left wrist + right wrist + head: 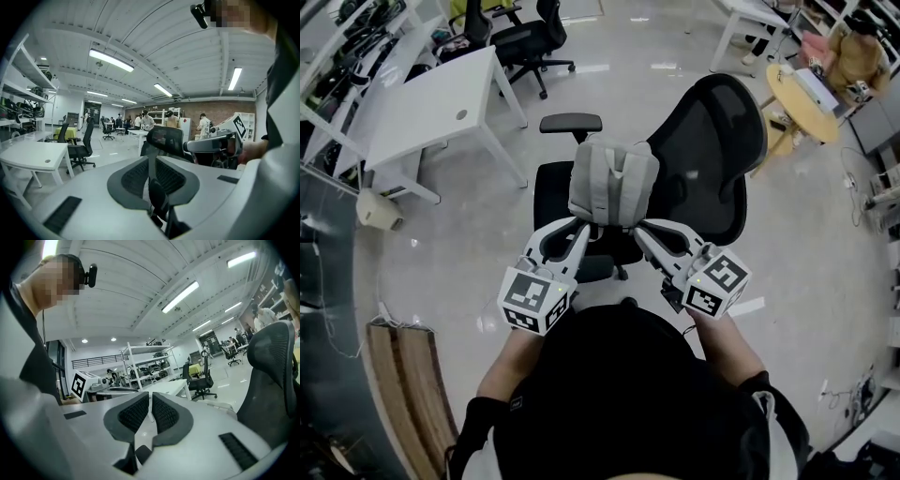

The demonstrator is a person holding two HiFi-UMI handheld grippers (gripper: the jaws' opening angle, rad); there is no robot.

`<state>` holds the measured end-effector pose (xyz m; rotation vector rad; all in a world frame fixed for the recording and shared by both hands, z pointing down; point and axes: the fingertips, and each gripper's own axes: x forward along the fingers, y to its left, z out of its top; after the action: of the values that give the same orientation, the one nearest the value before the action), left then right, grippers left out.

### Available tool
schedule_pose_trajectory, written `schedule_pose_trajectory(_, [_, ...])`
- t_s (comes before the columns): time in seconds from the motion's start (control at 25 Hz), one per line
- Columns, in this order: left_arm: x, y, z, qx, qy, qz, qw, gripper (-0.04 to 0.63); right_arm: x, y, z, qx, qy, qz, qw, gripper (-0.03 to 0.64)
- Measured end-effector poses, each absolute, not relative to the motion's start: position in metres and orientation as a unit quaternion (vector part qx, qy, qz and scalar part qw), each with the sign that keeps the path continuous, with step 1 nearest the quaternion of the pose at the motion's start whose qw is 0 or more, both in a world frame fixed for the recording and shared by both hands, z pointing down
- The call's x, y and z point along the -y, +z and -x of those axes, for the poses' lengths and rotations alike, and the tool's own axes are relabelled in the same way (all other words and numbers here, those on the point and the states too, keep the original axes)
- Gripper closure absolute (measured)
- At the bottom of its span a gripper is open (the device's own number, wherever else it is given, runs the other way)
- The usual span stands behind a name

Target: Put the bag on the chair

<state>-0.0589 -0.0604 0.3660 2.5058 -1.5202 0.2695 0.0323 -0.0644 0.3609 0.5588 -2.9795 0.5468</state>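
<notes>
A light grey backpack (614, 180) stands upright on the seat of a black mesh office chair (712, 141), straps facing me, leaning toward the backrest. My left gripper (581, 229) and right gripper (640, 229) are side by side in front of the bag's lower edge, tips pointing at it. In the left gripper view the left gripper (151, 172) has its jaws together with nothing between the pads, and the chair (165, 139) and the right gripper (220, 140) lie beyond. The right gripper (150, 409) is likewise shut and empty, with the chair's backrest (272, 371) at its right.
A white desk (431, 108) stands at the back left with other black office chairs (525, 37) behind it. A round wooden table (802, 94) is at the back right. A wooden bench (408, 375) lies at my lower left. The chair's armrest (572, 122) juts out left of the bag.
</notes>
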Motion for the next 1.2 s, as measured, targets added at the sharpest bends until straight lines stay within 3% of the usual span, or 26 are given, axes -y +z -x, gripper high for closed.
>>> schedule_pose_trajectory(0.48, [0.034, 0.335, 0.162, 0.540, 0.084, -0.834, 0.076, 0.548, 0.054, 0.316, 0.065, 0.974, 0.102, -0.202, 0.009, 0.586])
schedule_pose_trajectory(0.76, [0.043, 0.316, 0.179, 0.536, 0.062, -0.840, 0.056, 0.548, 0.052, 0.307, 0.105, 0.970, 0.110, -0.218, -0.014, 0.588])
schedule_pose_trajectory(1.2, [0.049, 0.325, 0.185, 0.541, 0.071, -0.836, 0.061, 0.548, 0.045, 0.316, 0.108, 0.966, 0.045, -0.251, 0.032, 0.589])
